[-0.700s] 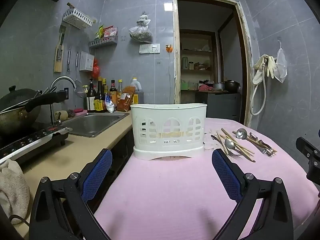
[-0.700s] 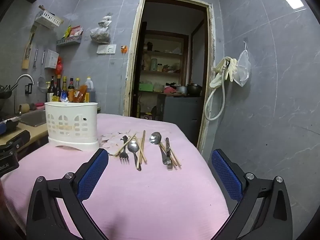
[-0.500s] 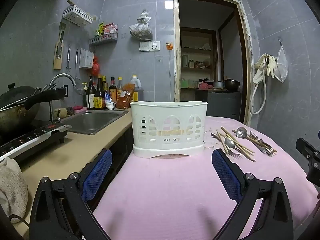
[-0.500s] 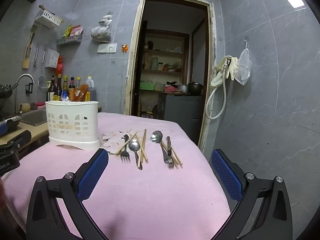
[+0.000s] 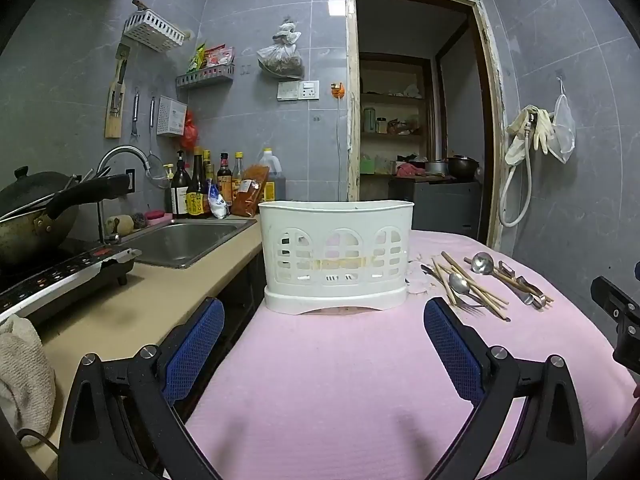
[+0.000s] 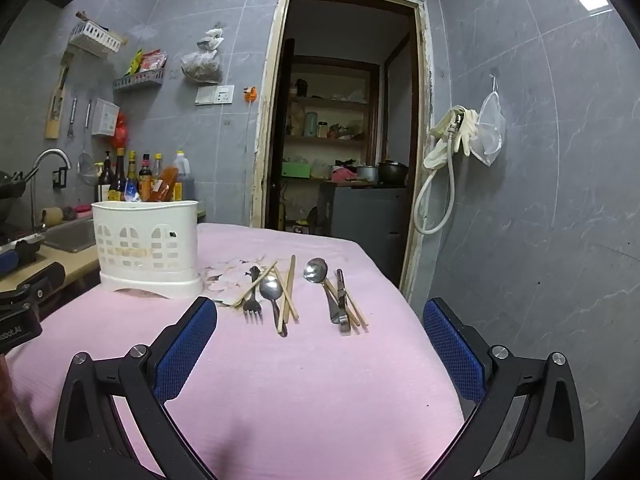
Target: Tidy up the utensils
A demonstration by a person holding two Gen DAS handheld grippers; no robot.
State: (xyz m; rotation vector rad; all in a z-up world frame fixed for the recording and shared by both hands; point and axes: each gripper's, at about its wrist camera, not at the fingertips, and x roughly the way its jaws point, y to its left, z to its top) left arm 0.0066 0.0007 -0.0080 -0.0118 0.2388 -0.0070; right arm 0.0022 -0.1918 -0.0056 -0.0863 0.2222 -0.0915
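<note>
Showing "obot.AI" on its body, the left claw [image 5: 320, 346] gapes empty, like the right claw [image 6: 320, 346].

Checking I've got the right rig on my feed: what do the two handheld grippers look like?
Both look alike. The left gripper and right gripper each have two black, angular plastic fingers with silver bolt heads at the joints and blue, mesh-textured pads on the inner faces. In the right wrist view, the left one's black body shows partial white lettering at the left edge. No sleeves are visible.
</note>
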